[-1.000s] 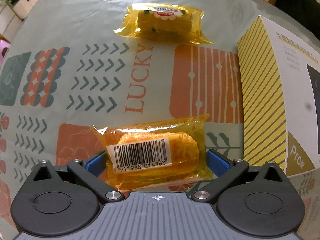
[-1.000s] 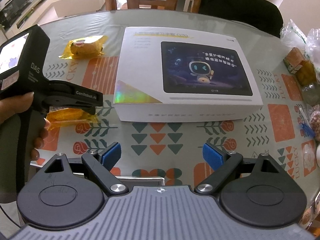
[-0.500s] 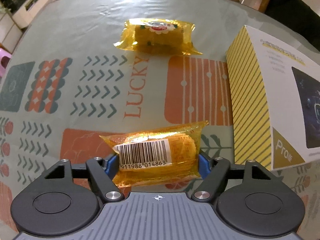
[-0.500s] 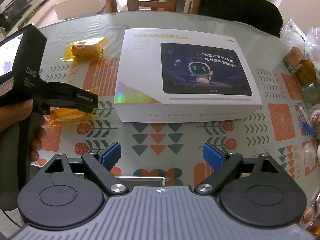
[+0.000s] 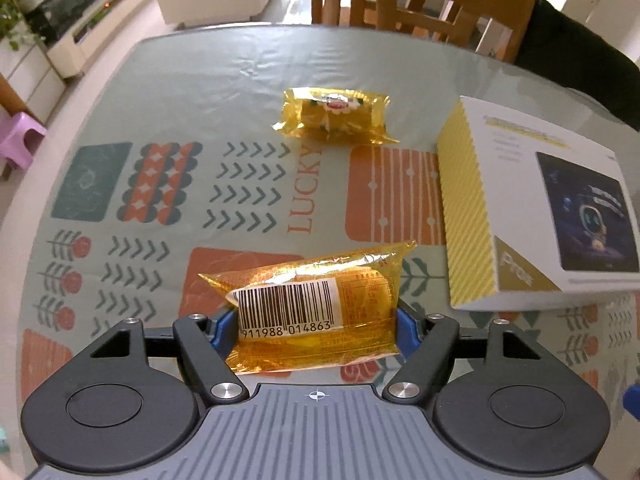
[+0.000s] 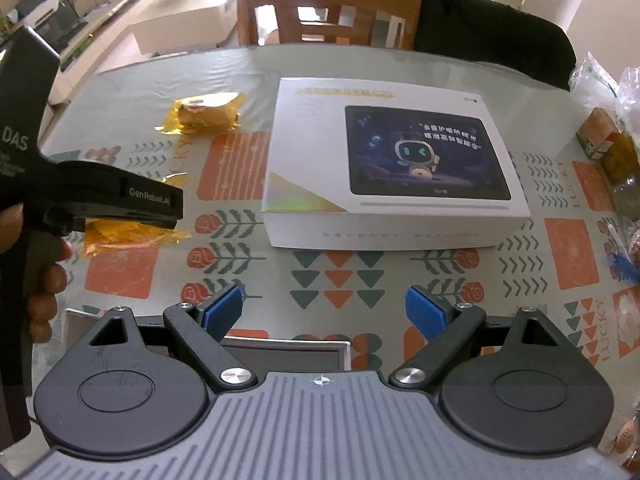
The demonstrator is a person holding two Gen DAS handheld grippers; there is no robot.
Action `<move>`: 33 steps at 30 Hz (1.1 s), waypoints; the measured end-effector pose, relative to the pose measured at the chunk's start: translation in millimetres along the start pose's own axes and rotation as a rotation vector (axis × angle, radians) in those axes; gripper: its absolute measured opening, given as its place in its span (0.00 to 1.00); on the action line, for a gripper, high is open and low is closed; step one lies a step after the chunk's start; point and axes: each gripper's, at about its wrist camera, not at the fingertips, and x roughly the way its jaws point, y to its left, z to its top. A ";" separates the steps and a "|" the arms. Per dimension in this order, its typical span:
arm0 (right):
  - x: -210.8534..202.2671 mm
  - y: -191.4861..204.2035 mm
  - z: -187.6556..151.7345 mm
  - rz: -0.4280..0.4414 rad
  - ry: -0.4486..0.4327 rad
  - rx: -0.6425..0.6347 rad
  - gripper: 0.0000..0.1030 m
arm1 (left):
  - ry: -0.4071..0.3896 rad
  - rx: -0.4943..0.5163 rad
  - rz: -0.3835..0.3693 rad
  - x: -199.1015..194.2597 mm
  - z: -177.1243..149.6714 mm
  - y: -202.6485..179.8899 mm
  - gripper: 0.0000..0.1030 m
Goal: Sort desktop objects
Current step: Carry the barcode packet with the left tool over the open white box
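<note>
Blue fingers (image 5: 225, 325) of the left gripper (image 5: 316, 322) are clamped on a yellow snack pack (image 5: 316, 304), barcode up, lifted just above the worktop (image 5: 192, 88). A second pack (image 5: 335, 116) lies farther off, near the worktop's far edge, beside the word LUCKY on the cloth. To the right sits a white box (image 5: 532, 208) with a yellow striped side and a robot picture on its lid. The right gripper (image 6: 324, 312) hovers low over the near edge, its fingers apart and holding nothing. A patterned cloth (image 6: 336, 280) of grey-green, orange blocks, chevrons and flowers covers the rounded worktop. More bagged items (image 6: 616, 152) crowd its right edge. Behind stands a wooden chair (image 6: 320, 8), a dark garment (image 6: 492, 28) draped beside it, and low cabinets (image 5: 48, 52) line the room's left wall.
</note>
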 end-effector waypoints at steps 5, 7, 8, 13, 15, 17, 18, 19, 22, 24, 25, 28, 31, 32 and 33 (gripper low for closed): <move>-16.9 -2.4 -7.6 0.022 -0.038 -0.004 1.00 | -0.036 0.007 0.013 -28.0 -19.4 -1.1 0.69; -24.0 -5.8 -10.5 0.027 -0.056 -0.010 1.00 | -0.047 0.011 0.021 -38.9 -28.9 -1.4 0.69; -27.5 -8.3 -11.6 0.028 -0.066 -0.012 1.00 | -0.050 0.011 0.023 -44.2 -33.6 -1.3 0.69; -43.7 -23.6 -16.4 0.022 -0.122 -0.018 1.00 | -0.067 0.013 0.037 -69.6 -62.6 -1.9 0.69; -50.1 -28.5 -20.0 0.027 -0.140 -0.016 1.00 | -0.070 0.010 0.039 -77.9 -74.4 -2.4 0.69; -55.9 -30.7 -24.8 0.037 -0.151 -0.015 1.00 | -0.074 0.009 0.043 -85.7 -86.7 -3.3 0.69; -58.6 -31.5 -27.7 0.044 -0.155 -0.016 1.00 | -0.074 0.009 0.044 -89.1 -92.4 -3.8 0.69; -60.6 -31.5 -30.9 0.051 -0.156 -0.018 1.00 | -0.075 0.010 0.047 -92.4 -98.7 -4.2 0.69; -65.8 -30.8 -41.2 0.072 -0.157 -0.028 1.00 | -0.075 0.011 0.054 -100.7 -115.3 -5.0 0.69; -69.0 -30.4 -48.6 0.085 -0.157 -0.033 1.00 | -0.073 0.009 0.057 -105.3 -125.4 -5.7 0.69; -70.4 -30.3 -52.1 0.089 -0.156 -0.034 1.00 | -0.073 0.010 0.060 -107.4 -130.4 -6.9 0.69; -76.7 -32.0 -63.0 0.101 -0.158 -0.035 1.00 | -0.077 0.011 0.066 -114.0 -144.8 -9.8 0.69; -82.4 -33.5 -73.2 0.111 -0.160 -0.041 1.00 | -0.078 0.008 0.067 -120.4 -158.4 -13.4 0.69; -83.9 -34.1 -76.9 0.112 -0.160 -0.043 1.00 | -0.078 0.009 0.067 -122.3 -162.8 -14.7 0.69; -85.5 -34.8 -80.5 0.114 -0.160 -0.046 1.00 | -0.077 0.009 0.067 -124.2 -167.2 -15.9 0.69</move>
